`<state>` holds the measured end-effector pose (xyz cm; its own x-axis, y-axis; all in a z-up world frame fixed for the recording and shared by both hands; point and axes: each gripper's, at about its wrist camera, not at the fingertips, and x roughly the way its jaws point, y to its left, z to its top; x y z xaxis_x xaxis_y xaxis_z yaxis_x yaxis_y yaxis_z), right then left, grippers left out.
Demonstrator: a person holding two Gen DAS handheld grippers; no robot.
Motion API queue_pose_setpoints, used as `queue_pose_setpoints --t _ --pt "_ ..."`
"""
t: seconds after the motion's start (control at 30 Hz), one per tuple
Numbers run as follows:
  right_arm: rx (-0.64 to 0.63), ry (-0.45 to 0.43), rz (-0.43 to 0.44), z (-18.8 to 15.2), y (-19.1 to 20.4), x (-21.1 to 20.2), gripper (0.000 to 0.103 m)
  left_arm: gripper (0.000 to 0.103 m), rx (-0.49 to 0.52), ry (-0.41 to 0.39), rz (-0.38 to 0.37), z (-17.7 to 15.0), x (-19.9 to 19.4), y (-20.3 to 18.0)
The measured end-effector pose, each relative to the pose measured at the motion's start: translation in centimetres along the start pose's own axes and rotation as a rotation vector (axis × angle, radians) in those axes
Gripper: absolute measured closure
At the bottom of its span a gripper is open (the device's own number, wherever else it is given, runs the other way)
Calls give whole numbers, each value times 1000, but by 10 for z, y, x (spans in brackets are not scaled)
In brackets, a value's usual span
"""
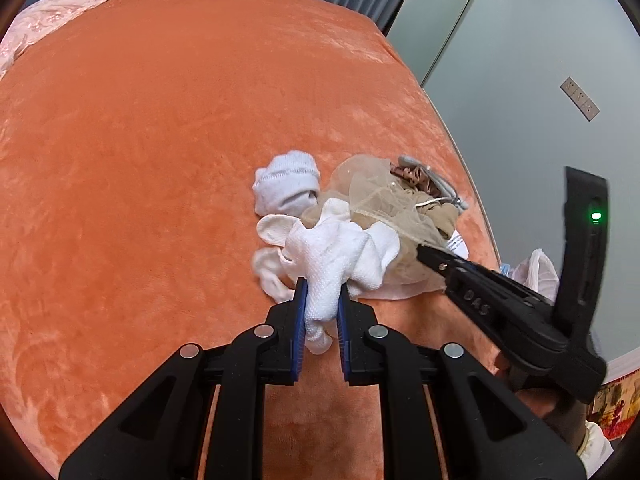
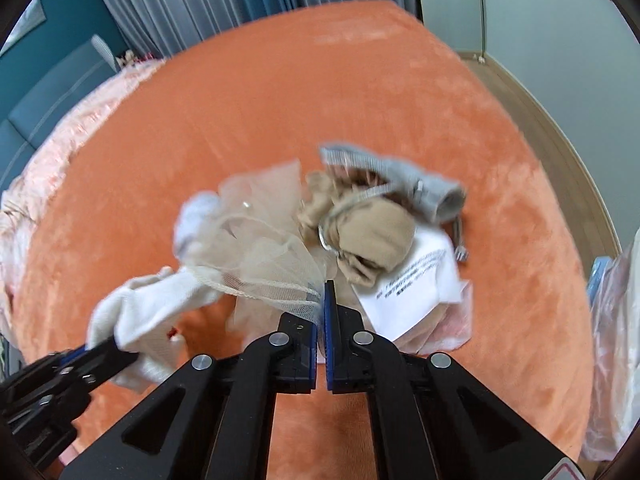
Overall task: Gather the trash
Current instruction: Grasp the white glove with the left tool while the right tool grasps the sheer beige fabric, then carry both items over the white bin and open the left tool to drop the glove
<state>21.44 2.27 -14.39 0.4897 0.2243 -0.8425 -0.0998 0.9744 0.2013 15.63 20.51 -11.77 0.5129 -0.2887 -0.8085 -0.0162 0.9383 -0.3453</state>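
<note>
A pile of scraps lies on the orange bed cover [image 1: 160,120]. My left gripper [image 1: 322,300] is shut on a white crumpled cloth [image 1: 340,256], also seen as a white cloth [image 2: 152,312] in the right wrist view, where the left gripper [image 2: 116,350] comes in from the lower left. My right gripper [image 2: 323,300] is shut on a beige mesh net [image 2: 260,256]; in the left wrist view the right gripper [image 1: 422,250] pinches the net [image 1: 380,192] from the right. A tan stocking bundle [image 2: 376,236], a grey strap [image 2: 400,176] and a printed white paper [image 2: 412,284] lie behind.
A pale rolled sock [image 1: 286,184] lies left of the pile. A clear plastic bag [image 2: 616,340] hangs at the bed's right edge. A pink quilt [image 2: 60,152] covers the far left. Curtains [image 2: 180,4] and a wall stand beyond the orange bed cover [image 2: 280,100].
</note>
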Motion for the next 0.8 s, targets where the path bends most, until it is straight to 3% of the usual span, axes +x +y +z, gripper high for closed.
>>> queue_pose_setpoints --t 0.4,0.63,0.8 --pt "27 -242 114 45 -1 -130 101 90 61 -104 -43 22 -55 -50" --pt "53 -370 101 54 -32 -206 101 90 134 -165 -95 28 -91 -103" --pt "81 -436 39 46 -65 -249 101 90 211 -201 -139 29 -109 -151"
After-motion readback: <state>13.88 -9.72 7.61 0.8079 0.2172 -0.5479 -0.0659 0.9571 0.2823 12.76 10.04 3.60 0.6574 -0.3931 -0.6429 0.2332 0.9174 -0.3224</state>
